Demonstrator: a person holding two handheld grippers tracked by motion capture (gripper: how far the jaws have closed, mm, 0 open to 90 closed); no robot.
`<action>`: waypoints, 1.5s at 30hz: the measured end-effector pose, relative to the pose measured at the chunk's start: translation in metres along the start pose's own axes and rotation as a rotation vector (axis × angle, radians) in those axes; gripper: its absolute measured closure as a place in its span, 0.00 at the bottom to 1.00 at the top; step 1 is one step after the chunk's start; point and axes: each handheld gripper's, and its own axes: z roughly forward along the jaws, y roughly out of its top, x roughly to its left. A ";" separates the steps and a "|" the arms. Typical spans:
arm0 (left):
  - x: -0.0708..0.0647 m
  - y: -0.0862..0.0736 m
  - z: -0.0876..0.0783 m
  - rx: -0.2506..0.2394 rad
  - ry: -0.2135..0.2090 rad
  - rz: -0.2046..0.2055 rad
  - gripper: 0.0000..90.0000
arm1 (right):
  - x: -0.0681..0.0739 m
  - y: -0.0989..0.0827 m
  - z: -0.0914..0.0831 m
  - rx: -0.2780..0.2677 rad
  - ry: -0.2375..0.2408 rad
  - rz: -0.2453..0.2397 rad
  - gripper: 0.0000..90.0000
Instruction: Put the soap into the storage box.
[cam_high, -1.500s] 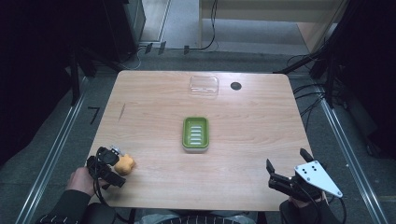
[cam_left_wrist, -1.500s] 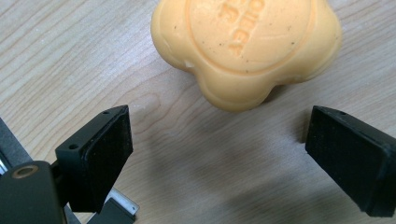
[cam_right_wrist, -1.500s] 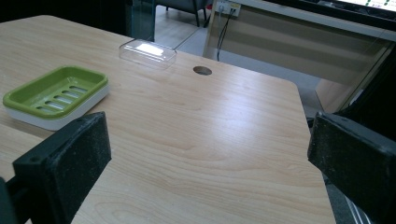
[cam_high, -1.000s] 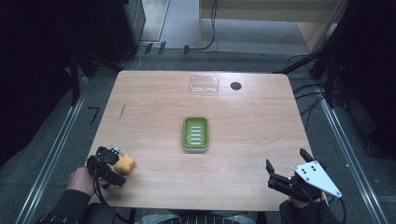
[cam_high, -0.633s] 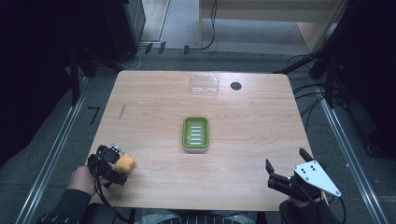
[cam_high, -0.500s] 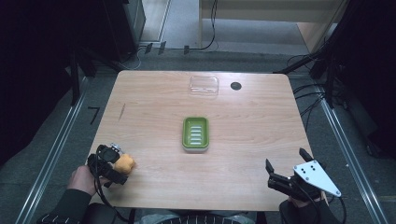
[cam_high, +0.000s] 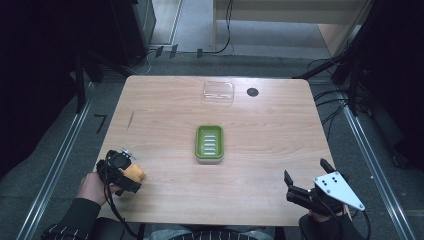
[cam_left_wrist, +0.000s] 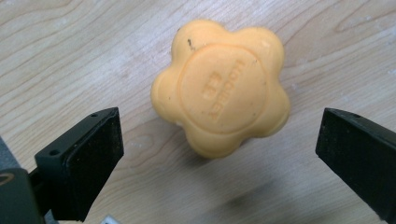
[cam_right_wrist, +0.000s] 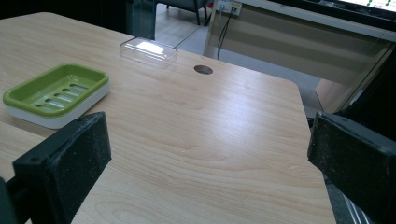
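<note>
One green slotted soap dish (cam_high: 209, 143), mid-table, holds nothing; one clear plastic lid (cam_high: 218, 91) lies far of it.

One orange flower-shaped soap bar (cam_left_wrist: 219, 86), matte and embossed, sits near-left on the wooden table (cam_high: 270, 130) between the left gripper (cam_left_wrist: 215, 149) jaws, just opened and clear of it.

Right gripper (cam_right_wrist: 205, 163) spread, near-right.
</note>
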 end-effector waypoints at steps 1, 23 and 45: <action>0.000 0.002 0.000 -0.001 -0.010 0.000 0.00 | 0.000 0.000 0.000 0.000 0.000 -0.001 0.00; 0.003 0.024 0.010 0.041 -0.035 -0.023 0.00 | 0.001 0.000 0.001 0.004 0.000 -0.002 0.00; 0.008 0.032 0.024 0.141 -0.044 -0.006 0.00 | 0.000 0.000 0.000 0.003 0.000 0.001 0.00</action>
